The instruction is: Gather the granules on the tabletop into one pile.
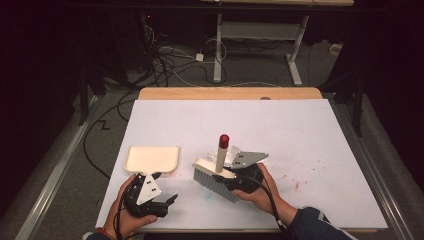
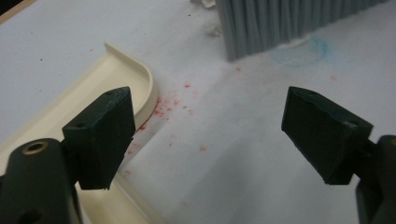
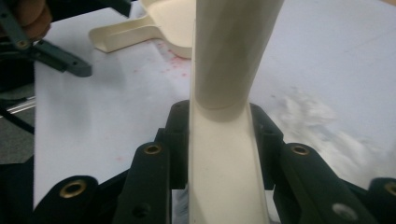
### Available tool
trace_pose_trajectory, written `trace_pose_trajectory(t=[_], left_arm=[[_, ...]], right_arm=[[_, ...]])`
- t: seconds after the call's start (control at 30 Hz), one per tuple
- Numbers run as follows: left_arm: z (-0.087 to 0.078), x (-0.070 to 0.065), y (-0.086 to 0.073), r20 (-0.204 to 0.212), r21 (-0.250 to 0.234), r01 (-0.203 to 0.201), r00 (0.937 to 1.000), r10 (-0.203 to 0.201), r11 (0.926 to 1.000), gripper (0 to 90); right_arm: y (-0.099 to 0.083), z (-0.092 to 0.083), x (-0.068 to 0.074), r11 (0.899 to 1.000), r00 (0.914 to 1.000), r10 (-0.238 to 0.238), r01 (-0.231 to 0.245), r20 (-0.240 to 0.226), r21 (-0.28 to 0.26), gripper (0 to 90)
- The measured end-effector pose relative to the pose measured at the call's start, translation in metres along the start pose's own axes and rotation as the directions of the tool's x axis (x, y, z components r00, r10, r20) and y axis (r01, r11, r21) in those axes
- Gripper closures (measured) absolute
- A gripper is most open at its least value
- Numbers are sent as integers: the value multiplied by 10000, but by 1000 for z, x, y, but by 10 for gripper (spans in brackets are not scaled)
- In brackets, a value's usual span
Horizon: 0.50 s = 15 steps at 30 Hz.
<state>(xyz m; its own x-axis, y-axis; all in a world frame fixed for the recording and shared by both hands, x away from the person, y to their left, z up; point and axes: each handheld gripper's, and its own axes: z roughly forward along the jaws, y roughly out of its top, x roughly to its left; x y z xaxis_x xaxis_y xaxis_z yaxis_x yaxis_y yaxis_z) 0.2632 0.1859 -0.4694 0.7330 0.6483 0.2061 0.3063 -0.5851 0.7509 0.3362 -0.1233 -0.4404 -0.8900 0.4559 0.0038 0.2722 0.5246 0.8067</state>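
- Dark floor with many cables surrounds a table (image 1: 300, 120) covered by a white sheet, seen from the high view; a second desk frame stands further back.
- On the sheet, at the left, lies a cream dustpan (image 1: 151, 158), its handle pointing toward the person.
- Just near the dustpan handle, the left gripper (image 1: 167, 200) is held low in the left hand (image 1: 131, 210), with its jaws apart and nothing between them.
- Near the middle, a brush (image 1: 216, 172) stands with grey bristles on the sheet and a cream handle with a red tip pointing up; the right gripper (image 1: 235, 177) is clamped on the brush body, held by the right hand (image 1: 260, 192).
- Small red crumbs (image 1: 295, 186) lie scattered on the sheet to the right of the brush.
- From the left gripper view, the two black jaws stand wide apart above the sheet; the dustpan (image 2: 116, 79) rim curves beside the left jaw, red crumbs (image 2: 173, 105) lie just next to that rim, and the grey bristles of the brush (image 2: 280, 23) touch the sheet further off.
- From the right gripper view, the jaws press on both sides of the cream brush (image 3: 224, 154) where the handle meets the base; the dustpan (image 3: 140, 32) and the left gripper (image 3: 51, 51) are visible behind.
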Motion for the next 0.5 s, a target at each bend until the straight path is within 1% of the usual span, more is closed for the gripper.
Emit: trace_pose_trajectory(t=[0.07, 0.1, 0.13, 0.17, 0.2, 0.23, 0.3, 0.4, 0.47, 0.5], left_arm=[[2, -2, 0, 62, 88, -94, 9999, 93, 9999, 170], [2, -2, 0, 135, 95, -102, 9999, 101, 9999, 170], [3, -3, 0, 214, 164, -22, 9998, 18, 9999, 170], [3, -3, 0, 218, 203, -34, 9998, 29, 9998, 170], [4, -3, 0, 240, 206, -31, 9997, 26, 9998, 170], [4, -4, 0, 271, 214, -55, 9996, 49, 9998, 170], [5, -4, 1, 308, 251, -83, 9995, 75, 9997, 170], [6, -5, 1, 330, 292, -116, 9994, 107, 9995, 170], [6, -5, 1, 325, 287, -122, 9994, 112, 9995, 170], [6, -5, 1, 348, 274, -116, 9993, 107, 9996, 170]], right_arm=[[0, -5, -6, 10000, 9991, 39, -40, 426, 37, 676], [-1, -8, -9, 9999, 9984, 130, -131, 542, 15, 676], [-1, -10, -12, 9998, 9980, 181, -179, 600, -38, 676], [-2, -13, -14, 9999, 9972, 103, -104, 746, 10, 676], [-2, -16, -15, 9999, 9955, 135, -137, 942, 12, 676], [-2, -18, -17, 9999, 9951, 159, -156, 979, -42, 676], [-2, -23, -20, 9993, 9956, 321, -302, 876, -229, 676], [0, -30, -21, 9990, 9966, 241, -210, 793, -392, 676], [1, -35, -19, 9981, 9966, 341, -302, 746, -530, 676], [2, -37, -20, 9980, 9974, 240, -199, 686, -604, 676]])
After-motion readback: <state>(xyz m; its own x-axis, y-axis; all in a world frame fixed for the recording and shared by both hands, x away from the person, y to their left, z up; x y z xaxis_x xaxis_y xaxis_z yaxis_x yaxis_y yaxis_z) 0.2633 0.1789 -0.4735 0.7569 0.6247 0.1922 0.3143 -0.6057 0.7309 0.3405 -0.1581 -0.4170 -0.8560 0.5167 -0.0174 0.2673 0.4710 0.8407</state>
